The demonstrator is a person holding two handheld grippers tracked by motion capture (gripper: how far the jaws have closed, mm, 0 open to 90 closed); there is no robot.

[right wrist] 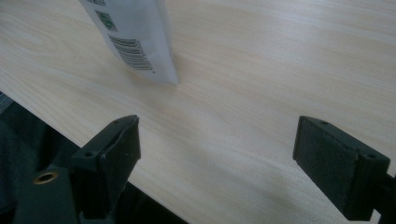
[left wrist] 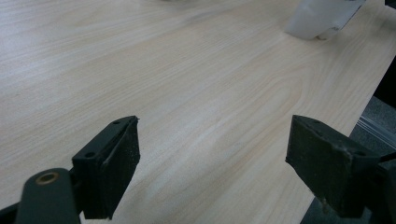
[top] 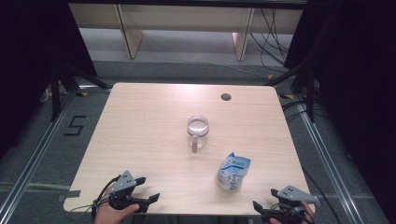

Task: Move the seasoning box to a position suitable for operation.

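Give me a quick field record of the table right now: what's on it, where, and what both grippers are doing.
table: light wood, round hole near its far edge
glass mug: clear, upright near the middle, handle toward the person
pouch: white and blue, standing at the near right, barcode visible in the right gripper view
left gripper: at the near left edge, jaws open, nothing between them
right gripper: at the near right edge, jaws open, nothing between them, pouch close ahead
contact: neither gripper touches the mug or pouch

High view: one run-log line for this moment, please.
left gripper: open, empty | right gripper: open, empty | pouch: upright, near right gripper | glass mug: mid-table, untouched
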